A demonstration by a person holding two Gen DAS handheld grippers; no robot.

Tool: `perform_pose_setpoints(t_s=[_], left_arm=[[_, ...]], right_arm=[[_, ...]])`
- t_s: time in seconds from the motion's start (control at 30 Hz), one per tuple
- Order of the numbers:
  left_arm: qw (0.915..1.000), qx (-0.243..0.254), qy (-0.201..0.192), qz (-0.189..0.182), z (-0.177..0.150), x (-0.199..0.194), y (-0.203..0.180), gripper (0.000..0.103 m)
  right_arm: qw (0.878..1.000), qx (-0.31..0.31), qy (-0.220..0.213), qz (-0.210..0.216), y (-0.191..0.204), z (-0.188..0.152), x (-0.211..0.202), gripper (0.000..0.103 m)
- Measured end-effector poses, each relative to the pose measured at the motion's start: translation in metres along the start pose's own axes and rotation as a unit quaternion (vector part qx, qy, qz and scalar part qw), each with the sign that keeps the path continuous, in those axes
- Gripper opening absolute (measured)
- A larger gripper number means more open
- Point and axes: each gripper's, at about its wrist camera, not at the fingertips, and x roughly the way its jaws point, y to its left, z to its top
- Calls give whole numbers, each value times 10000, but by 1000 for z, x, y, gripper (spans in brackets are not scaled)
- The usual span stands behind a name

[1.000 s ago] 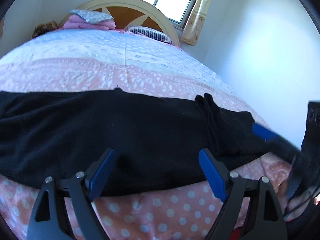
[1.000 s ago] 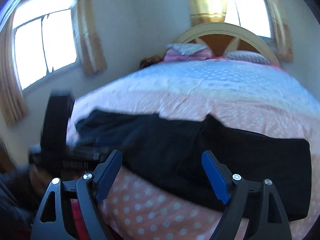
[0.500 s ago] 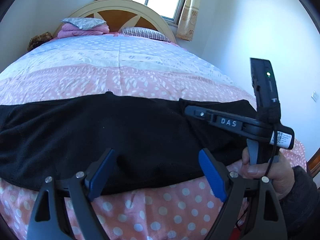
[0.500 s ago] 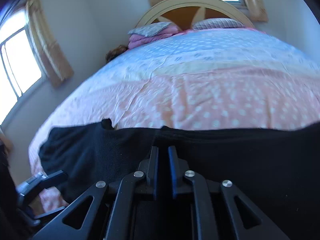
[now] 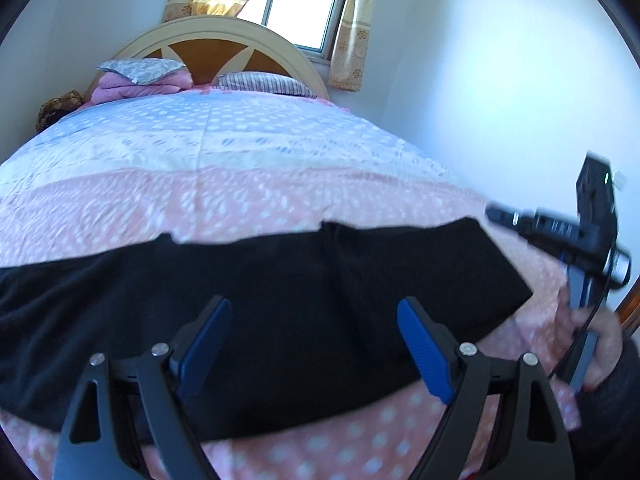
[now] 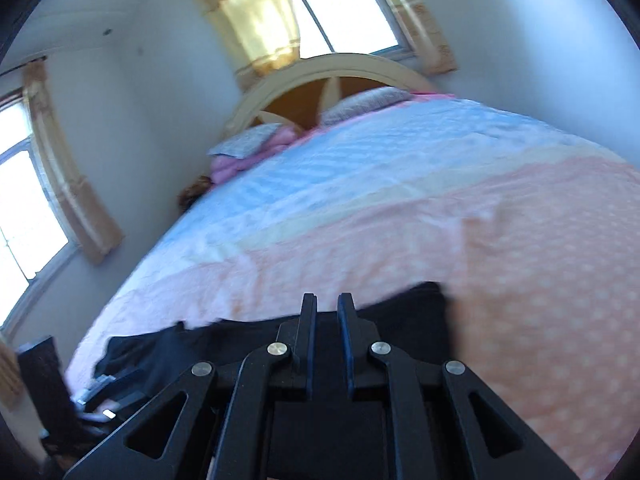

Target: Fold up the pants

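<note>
Black pants point(image 5: 280, 280) lie flat in a long band across the near part of the pink dotted bedspread point(image 5: 240, 184). My left gripper point(image 5: 312, 304) hovers over their near edge, open, with nothing between its blue pads point(image 5: 424, 352). At the far right, a hand point(image 5: 604, 344) holds my right gripper point(image 5: 494, 213), whose tip sits just past the pants' upper right corner. In the right wrist view its fingers stand almost together, shut point(image 6: 327, 298), over the pants' far edge point(image 6: 416, 312). I see no cloth pinched between them.
The bed runs back to an arched headboard point(image 5: 208, 48) with a striped pillow point(image 5: 264, 82) and a stack of folded pink bedding point(image 5: 136, 84). A window point(image 5: 300, 4) with curtains is behind it. A white wall point(image 5: 500, 100) stands close on the right.
The right gripper closed, swept from over the pants' right part out past their right end, and rolled. The bunched fold at the right end now lies flat. My left gripper rose slightly.
</note>
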Motion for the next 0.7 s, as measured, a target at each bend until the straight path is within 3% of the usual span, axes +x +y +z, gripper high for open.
perform_pose_setpoints(t_s=[0.07,0.13,0.27,0.3,0.37,0.5,0.6,0.67,0.7], left_arm=[[9998,148,-72,143,9,12,-16,88],[9982,304,24,518,11,30,-30,88],[9953,56,579,774,-1,63,-30,88],[9950,29,556,828,-5,64,-30,88],[9949,125,427,903,-7,59,-33,88],[9958,37,415,812,-7,56,-32,89],[9971,-63,330,689,-7,45,-25,89],[9962,-95,318,800,-9,32,-14,89],[9956,-123,310,872,-10,27,-8,89]], right_arm=[[9994,177,240,-163,-19,-11,9,13],[9977,236,562,-291,-29,-28,29,13],[9984,36,492,-292,-24,-28,36,13],[9985,-22,461,-309,-22,-30,37,13],[9987,-19,398,-332,-23,-31,35,12],[9996,-91,-209,-151,-16,-22,10,12],[9997,-157,85,-189,-14,-26,23,13],[9987,-51,465,-179,-19,-29,38,14],[9988,-114,435,-214,-18,-30,39,14]])
